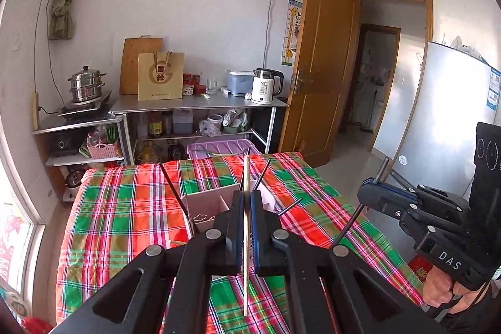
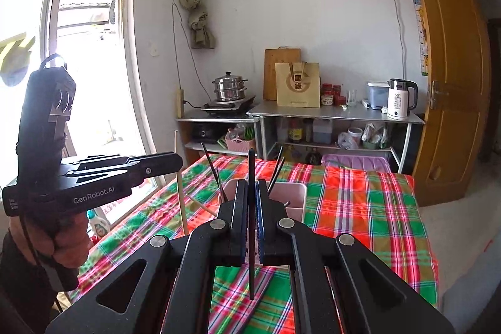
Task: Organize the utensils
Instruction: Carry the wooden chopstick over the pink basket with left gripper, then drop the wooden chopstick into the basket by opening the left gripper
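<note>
Chopsticks: left tongs are clamping a pale wooden chopstick, right tongs a black chopstick, both mid-shaft above the pink holder; light, stiff, probably slippery.

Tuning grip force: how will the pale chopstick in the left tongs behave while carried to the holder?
The pale chopstick looks like thin, straight wood: probably stiff and light. The left tongs pinch it mid-length, so it may pivot or slip. The holder already has dark chopsticks leaning; the incoming tip could snag.
</note>
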A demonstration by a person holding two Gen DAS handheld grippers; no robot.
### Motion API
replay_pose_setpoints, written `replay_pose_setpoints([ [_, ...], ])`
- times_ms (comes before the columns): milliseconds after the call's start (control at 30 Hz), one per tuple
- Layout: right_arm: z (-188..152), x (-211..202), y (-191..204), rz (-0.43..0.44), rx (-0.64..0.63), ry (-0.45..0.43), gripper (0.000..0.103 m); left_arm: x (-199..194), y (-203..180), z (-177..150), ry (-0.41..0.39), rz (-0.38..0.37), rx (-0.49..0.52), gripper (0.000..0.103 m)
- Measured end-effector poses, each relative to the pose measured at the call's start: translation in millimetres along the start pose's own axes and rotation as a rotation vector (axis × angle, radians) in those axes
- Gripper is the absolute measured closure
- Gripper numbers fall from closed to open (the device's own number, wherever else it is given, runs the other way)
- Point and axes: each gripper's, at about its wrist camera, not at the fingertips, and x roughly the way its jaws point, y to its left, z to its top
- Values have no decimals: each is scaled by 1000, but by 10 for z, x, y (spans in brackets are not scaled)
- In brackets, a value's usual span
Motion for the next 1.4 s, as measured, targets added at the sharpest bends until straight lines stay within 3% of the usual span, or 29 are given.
replay_pose_setpoints([
  [900,594,485,-64,30,75,-120,99,755,543,482,-26,41,-93,99],
  [1167,517,746,-51,10,63,-98,99,946,593,448,-36,36,-92,99],
  [1400,312,919,-75,-7,62,-36,99,1138,644,211,6,33,-90,99],
])
